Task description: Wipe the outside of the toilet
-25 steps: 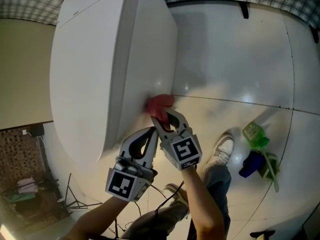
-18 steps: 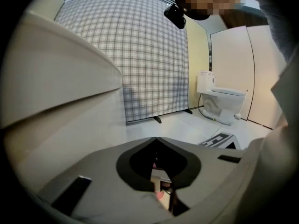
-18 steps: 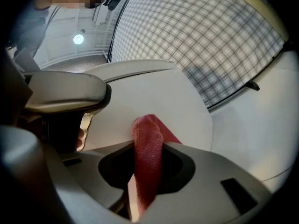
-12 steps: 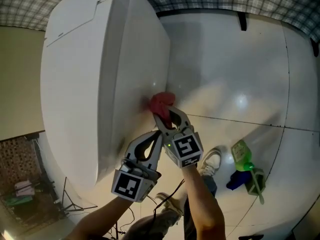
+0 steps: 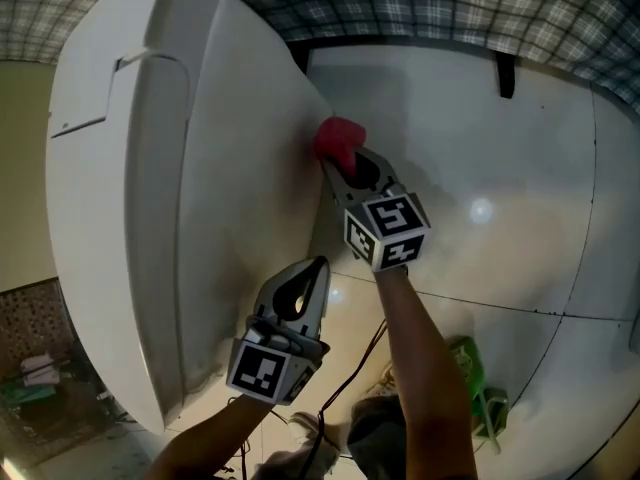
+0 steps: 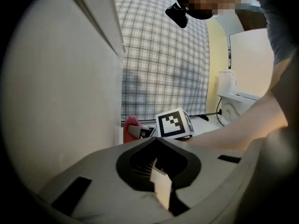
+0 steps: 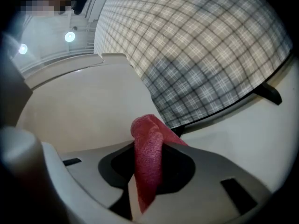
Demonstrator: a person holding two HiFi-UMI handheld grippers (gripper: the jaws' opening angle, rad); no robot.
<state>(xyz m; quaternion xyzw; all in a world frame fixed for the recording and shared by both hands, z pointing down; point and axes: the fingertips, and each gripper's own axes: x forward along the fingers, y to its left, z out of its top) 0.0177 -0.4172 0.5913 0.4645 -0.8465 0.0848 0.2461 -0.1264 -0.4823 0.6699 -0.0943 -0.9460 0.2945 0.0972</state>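
The right tool (image 5: 336, 164) pinches a red cloth (image 5: 338, 138), its wad touching the toilet (image 5: 225, 168) wall just ahead of the tips, while the left tool (image 5: 318, 266) hangs behind, closed on nothing; friction on the stroke could drag the cloth free, letting bare jaws scrape porcelain.

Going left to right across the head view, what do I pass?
Large white ceramic toilet → left gripper, jaws together and empty → red terry cloth, pinched in the right gripper against the toilet's side → green plastic bottle on the floor, partly behind the forearm.
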